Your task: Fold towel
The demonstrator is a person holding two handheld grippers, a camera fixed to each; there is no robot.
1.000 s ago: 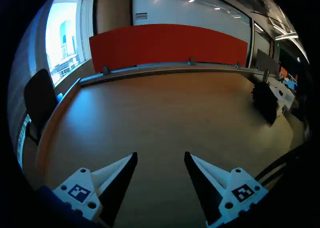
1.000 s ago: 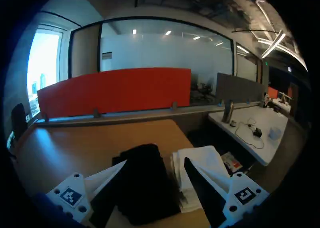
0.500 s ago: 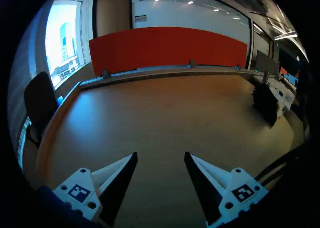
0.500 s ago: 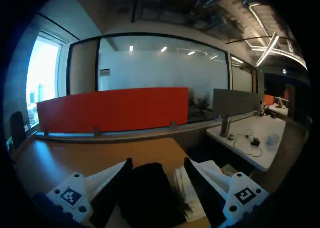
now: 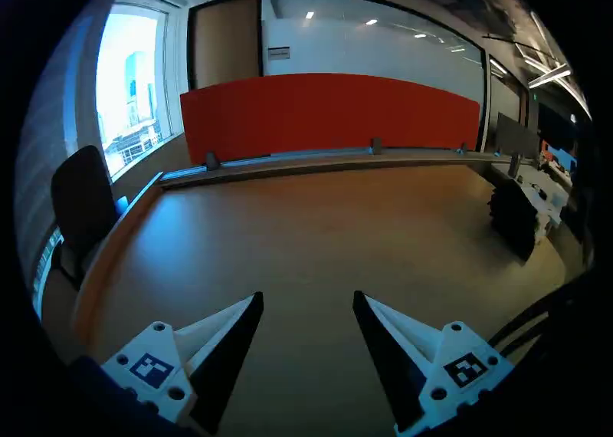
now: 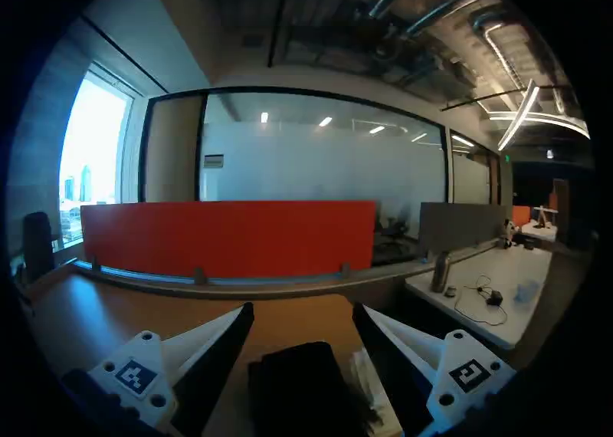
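In the right gripper view a stack of dark folded towels (image 6: 306, 387) lies on the wooden table (image 6: 99, 314), with a white folded stack (image 6: 373, 391) beside it on the right. My right gripper (image 6: 303, 318) hangs open above and just before the dark stack, touching nothing. In the left gripper view my left gripper (image 5: 306, 303) is open over bare wooden table (image 5: 306, 222). The dark towel stack (image 5: 515, 218) sits far off at the table's right edge, with the white stack (image 5: 544, 215) behind it.
A red divider panel (image 5: 329, 115) runs along the table's far edge. A dark office chair (image 5: 80, 199) stands at the left by the window. A neighbouring white desk (image 6: 490, 284) holds a bottle, cables and a small cup.
The right gripper has tilted upward, so the towel stacks have slid down toward the bottom of its view. The left gripper has tilted up slightly. Both stay open.
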